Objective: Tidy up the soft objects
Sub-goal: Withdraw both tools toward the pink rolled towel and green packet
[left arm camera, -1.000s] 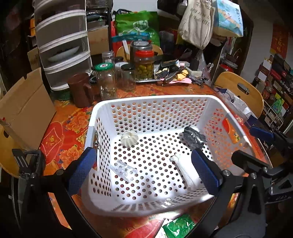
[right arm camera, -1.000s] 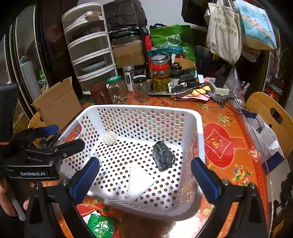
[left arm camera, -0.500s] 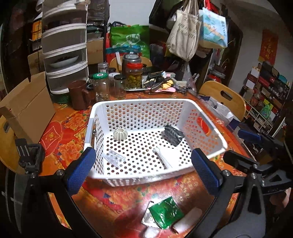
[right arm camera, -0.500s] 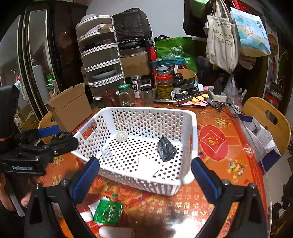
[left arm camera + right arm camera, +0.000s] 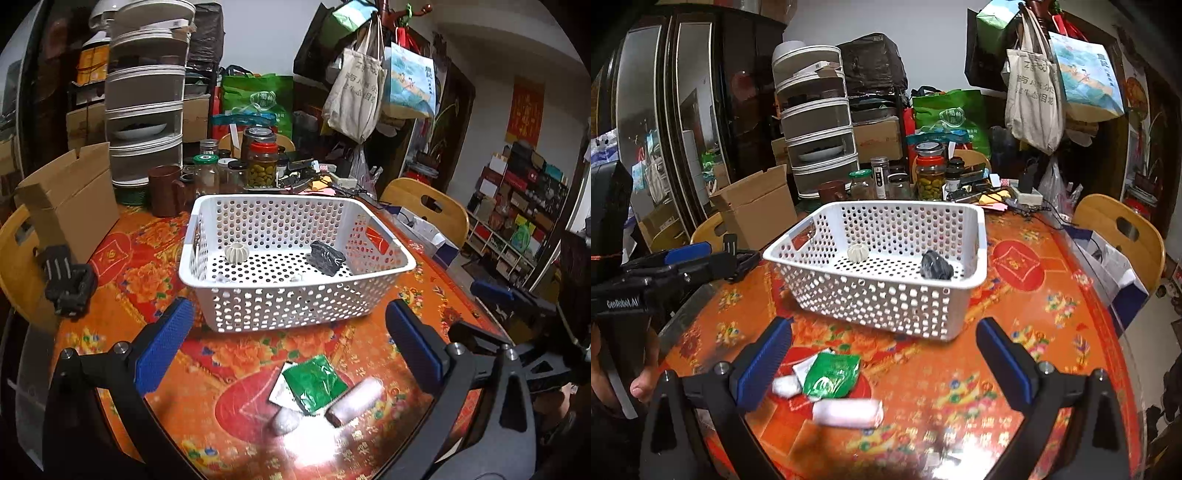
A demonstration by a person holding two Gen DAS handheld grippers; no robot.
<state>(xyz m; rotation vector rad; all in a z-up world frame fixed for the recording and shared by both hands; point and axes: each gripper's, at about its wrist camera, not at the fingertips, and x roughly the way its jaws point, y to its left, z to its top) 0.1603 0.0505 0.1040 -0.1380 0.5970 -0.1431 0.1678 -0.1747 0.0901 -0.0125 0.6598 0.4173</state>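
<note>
A white perforated basket stands on the orange table. Inside lie a ribbed white ball and a crumpled black piece. Near the table's front edge rest a green packet, a white roll and a small white lump. My left gripper is open above the packet. My right gripper is open too, over the same pile. Neither holds anything.
Glass jars, a brown mug, a cardboard box and stacked drawers crowd the far side. Wooden chairs stand at the right. A hand grips the left tool.
Both grippers pulled back and away from the basket toward the table's front edge. The green packet, white roll and lump have come fully into view beneath them.
</note>
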